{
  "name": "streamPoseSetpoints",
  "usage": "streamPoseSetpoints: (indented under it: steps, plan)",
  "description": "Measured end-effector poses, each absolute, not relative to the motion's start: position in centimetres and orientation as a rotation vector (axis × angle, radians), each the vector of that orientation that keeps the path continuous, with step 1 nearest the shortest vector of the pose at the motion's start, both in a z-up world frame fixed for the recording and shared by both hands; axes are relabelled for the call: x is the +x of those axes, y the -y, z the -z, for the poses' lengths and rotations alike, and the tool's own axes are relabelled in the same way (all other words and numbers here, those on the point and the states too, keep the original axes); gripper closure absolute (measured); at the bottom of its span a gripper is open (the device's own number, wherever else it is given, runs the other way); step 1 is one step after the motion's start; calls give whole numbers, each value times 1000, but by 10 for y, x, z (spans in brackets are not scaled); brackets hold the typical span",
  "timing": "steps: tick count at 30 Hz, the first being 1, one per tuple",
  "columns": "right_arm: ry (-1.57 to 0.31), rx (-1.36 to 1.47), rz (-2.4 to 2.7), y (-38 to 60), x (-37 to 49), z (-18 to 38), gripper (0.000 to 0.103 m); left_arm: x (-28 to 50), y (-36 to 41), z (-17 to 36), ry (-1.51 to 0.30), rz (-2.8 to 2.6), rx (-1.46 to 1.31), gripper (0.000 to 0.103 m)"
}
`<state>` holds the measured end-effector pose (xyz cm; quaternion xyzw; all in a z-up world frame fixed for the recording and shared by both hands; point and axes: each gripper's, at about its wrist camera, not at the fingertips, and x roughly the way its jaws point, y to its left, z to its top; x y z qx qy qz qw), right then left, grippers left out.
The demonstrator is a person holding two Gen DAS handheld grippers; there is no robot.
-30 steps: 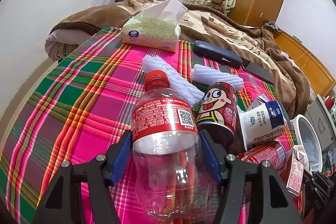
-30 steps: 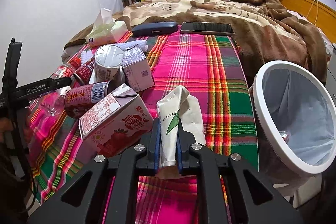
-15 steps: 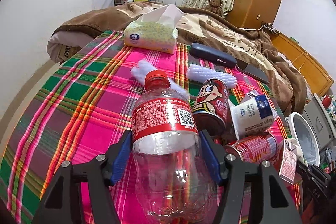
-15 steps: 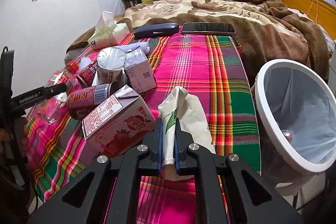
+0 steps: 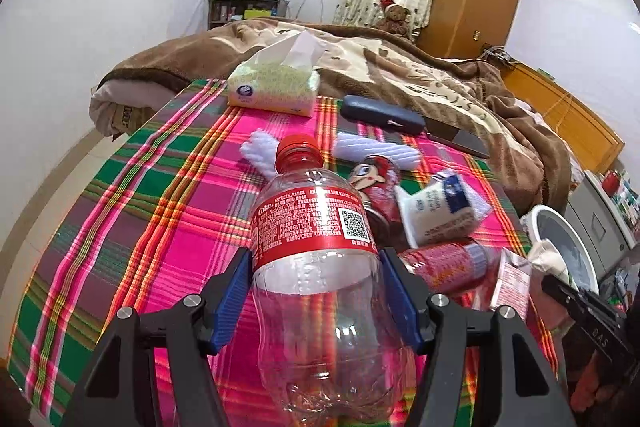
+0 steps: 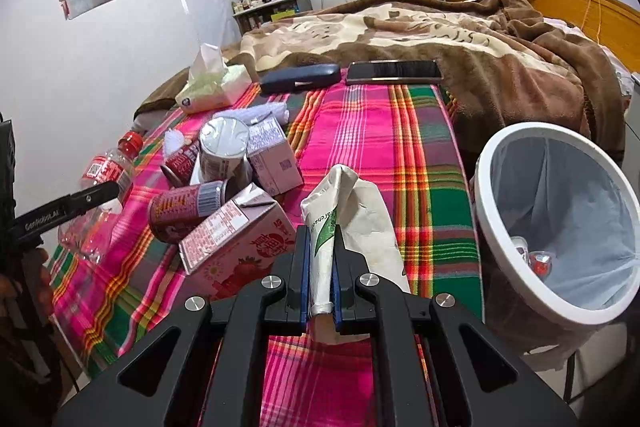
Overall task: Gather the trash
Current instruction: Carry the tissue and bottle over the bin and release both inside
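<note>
Landmark: the white-rimmed trash bin (image 6: pixel 496 187) lined with a pale bag, standing at the right edge of the plaid cloth (image 6: pixel 380 139).

Left gripper (image 5: pixel 316 287): farthest from the bin; jaws set half-wide and pressed on the sides of a clear plastic cola bottle (image 5: pixel 320 267), which sits off the cloth.

Cola bottle: thin, crinkled transparent plastic, empty, with a red cap and a glossy red label.

Litter left on the cloth: between that bottle and the bin lie a red cartoon-face can (image 5: pixel 374 179), a white yogurt cup (image 5: pixel 436 207) tipped on its side, a red can (image 6: pixel 188 207) lying flat, a small pale carton (image 6: pixel 272 155), and a pink strawberry milk carton (image 6: pixel 236 239) with a folded gable top.

Foam sleeves: two white ribbed fruit nets (image 5: pixel 376 151), soft and tubular, far from the bin.

Right gripper (image 6: pixel 322 267): just left of the bin; jaws nearly together, pinching a squeezed white tube (image 6: pixel 352 211) by its crimped end.

Tube: flattened, creased, matte with green print, limp above the pads.

Bin contents: a few small red-and-white pieces at the bottom; otherwise mostly empty.

Progress: early, I judge. Two items are in hand, neither is in the bin yet, and about seven remain on the cloth.

Not trash, probably: a tissue pack (image 6: pixel 212 91), a dark glasses case (image 6: pixel 300 77) and a phone (image 6: pixel 394 71), all beyond the litter.
</note>
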<state>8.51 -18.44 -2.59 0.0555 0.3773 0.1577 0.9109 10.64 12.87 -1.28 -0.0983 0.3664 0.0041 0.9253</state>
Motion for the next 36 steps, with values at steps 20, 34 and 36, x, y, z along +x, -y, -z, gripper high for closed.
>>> streamPoseSetpoints:
  steps: [20,34,36]
  plan:
    - [-692,159,-202,249,73,-6,94,100,-13,-32,-688,245,-97,39]
    - [-690,182,-30,316,86,-2,94,136,105,-27,-732,477,-39,39]
    - [-691,188,-9,325,89,0,94,141,122,-25,-739,514,-32,39]
